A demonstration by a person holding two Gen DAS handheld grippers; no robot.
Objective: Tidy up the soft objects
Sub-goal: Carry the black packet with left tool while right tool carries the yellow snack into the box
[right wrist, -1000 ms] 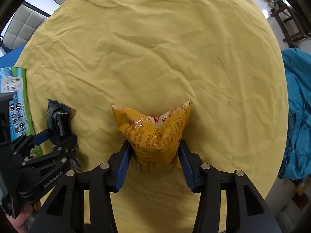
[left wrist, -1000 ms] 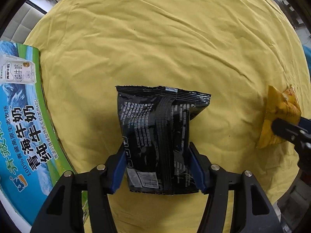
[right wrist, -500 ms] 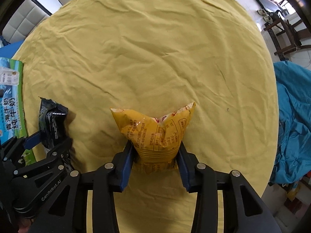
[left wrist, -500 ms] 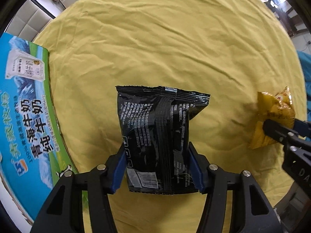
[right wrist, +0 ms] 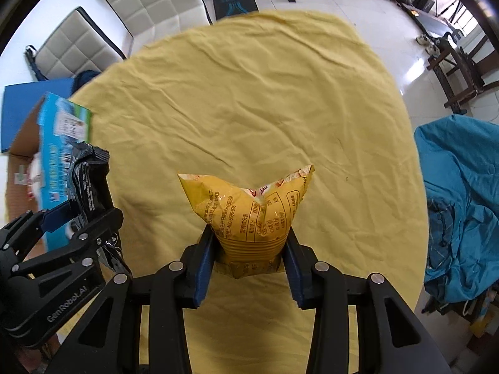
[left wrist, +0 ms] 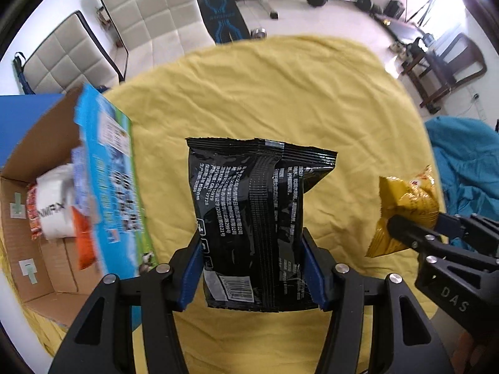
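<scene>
My left gripper (left wrist: 251, 268) is shut on a black snack bag (left wrist: 255, 212) and holds it raised above the yellow cloth (left wrist: 265, 93). My right gripper (right wrist: 249, 261) is shut on a yellow snack bag (right wrist: 249, 212), also raised above the cloth. In the left wrist view the yellow bag (left wrist: 405, 205) and right gripper (left wrist: 414, 233) are at the right. In the right wrist view the black bag (right wrist: 84, 180) and left gripper (right wrist: 75, 221) are at the left. An open cardboard box (left wrist: 40, 218) with a blue printed flap stands at the left and holds white and orange packets (left wrist: 56, 212).
The round table under the yellow cloth has its edge near on all sides. Two white padded chairs (right wrist: 131, 9) stand behind it. A blue cloth heap (right wrist: 461, 202) lies at the right. Gym gear and dark chairs (right wrist: 458, 62) stand on the floor beyond.
Both grippers have risen and tilted up with their bags, so the room and the box's inside now show. The grips have not changed.
</scene>
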